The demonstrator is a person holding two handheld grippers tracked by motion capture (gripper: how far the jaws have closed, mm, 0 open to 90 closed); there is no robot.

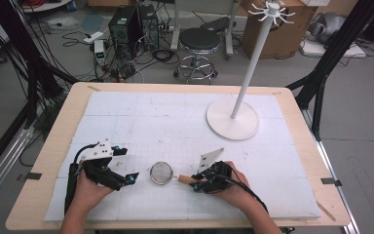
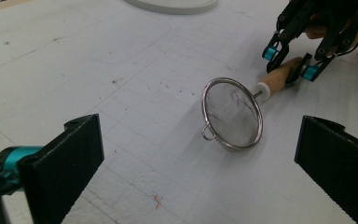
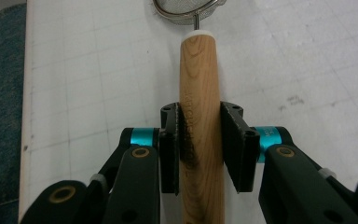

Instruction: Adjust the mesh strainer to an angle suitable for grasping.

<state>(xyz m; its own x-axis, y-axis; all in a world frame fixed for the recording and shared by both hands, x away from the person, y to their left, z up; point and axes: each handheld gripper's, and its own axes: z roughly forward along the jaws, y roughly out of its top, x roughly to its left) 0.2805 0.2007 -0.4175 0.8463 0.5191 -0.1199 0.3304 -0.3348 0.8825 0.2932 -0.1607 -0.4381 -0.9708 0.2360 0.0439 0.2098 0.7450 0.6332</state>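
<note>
White gridded foam board [image 1: 141, 122] covers a pale wooden table [image 1: 53, 146], and behind it a grey floor carries a round black stool [image 1: 199, 41], computer boxes [image 1: 131, 24] with tangled cables, and a cardboard carton [image 1: 277, 34]. On the board, toward one o'clock from its middle, stands a white rack [image 1: 268, 29] on a round base [image 1: 233, 120], its thin pole leaning up to a ring of hooks. Toward six o'clock from the middle of the board lies a small wire-mesh strainer [image 1: 161, 173], its round steel bowl resting on the foam and its wooden handle [image 1: 185, 179] pointing to three o'clock. The right gripper [image 1: 200, 184] is clamped on that handle: in the right gripper view both black pads press against the sides of the wood [image 3: 200, 116], with the white collar and the edge of the bowl at twelve o'clock beyond them. At nine o'clock from the strainer, near but apart, the left gripper [image 1: 126, 165] hovers with its jaws spread wide and nothing between them; the left gripper view looks between them at the mesh bowl [image 2: 233, 114], whose small hanging loop sits at its near rim
</note>
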